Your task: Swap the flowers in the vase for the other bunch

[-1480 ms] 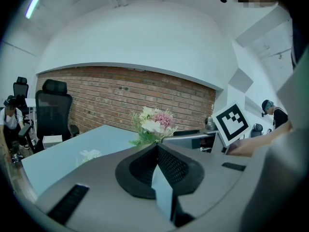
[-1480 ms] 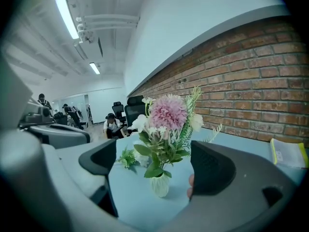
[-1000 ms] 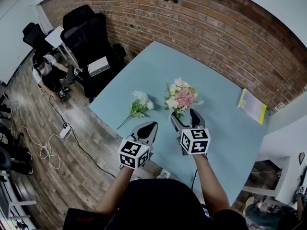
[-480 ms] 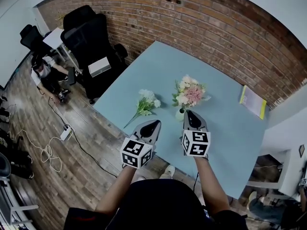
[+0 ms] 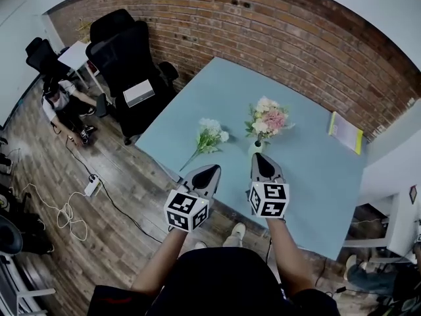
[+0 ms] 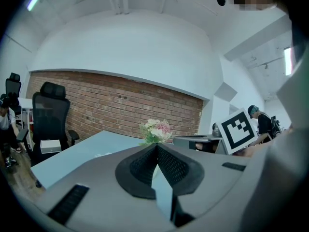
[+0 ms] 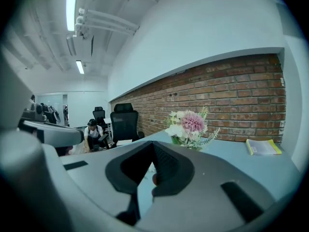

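While a pink-and-white bunch of flowers (image 5: 269, 118) stands upright in the small pale vase (image 5: 256, 148), a white bunch with green stems (image 5: 212, 134) lies flat on the pale blue surface (image 5: 309, 176) just left of it. That fits two stages alike. Either the pink bunch is the one to come out and the white one is to go in, or the pink bunch is the replacement already seated and the white one is what was taken out. These pictures do not settle which. A thin yellow-green booklet (image 5: 346, 133) lies well apart, toward the far right corner.

Neither claw carries anything. The left claw (image 5: 212, 170) has its jaws pressed together on nothing and hangs over the near edge of the surface, short of the white bunch. The right claw (image 5: 258, 158) has just been closing its jaws, which now meet with nothing between them. It points at the vase from the near side, close to it but apart.

No brand or label can be read. The black-and-white square markers on each claw's cube are patterns, not letters, and any print on the booklet is too small to tell.
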Demonstrator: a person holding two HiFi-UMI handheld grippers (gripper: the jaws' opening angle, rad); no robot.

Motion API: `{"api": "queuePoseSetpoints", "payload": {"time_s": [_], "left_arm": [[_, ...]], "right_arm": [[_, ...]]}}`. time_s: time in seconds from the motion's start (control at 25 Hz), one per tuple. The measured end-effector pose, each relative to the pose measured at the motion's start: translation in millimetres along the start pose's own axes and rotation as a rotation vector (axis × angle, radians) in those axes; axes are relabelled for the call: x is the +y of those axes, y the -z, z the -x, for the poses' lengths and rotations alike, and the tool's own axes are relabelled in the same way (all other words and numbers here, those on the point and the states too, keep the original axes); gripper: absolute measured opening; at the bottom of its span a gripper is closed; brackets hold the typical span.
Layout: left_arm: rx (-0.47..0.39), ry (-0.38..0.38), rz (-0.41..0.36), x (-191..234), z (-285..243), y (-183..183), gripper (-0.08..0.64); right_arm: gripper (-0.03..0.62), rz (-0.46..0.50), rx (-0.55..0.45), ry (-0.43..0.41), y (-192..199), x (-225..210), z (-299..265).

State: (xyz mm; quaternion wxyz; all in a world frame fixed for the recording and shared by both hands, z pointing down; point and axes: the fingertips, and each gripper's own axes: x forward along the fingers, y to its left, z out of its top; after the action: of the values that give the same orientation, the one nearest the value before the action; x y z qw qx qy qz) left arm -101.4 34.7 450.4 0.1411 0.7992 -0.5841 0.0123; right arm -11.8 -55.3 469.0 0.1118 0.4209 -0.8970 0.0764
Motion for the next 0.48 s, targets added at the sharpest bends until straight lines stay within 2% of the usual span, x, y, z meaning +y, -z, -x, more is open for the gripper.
{"api": "queuePoseSetpoints", "payload": {"time_s": [0.48], "left_arm": [[-0.019,0.042,-0.002,-9,67,14,0.008]], "right_arm": [[0.015,-0.013,-0.026,0.01,9,57,53]]}}
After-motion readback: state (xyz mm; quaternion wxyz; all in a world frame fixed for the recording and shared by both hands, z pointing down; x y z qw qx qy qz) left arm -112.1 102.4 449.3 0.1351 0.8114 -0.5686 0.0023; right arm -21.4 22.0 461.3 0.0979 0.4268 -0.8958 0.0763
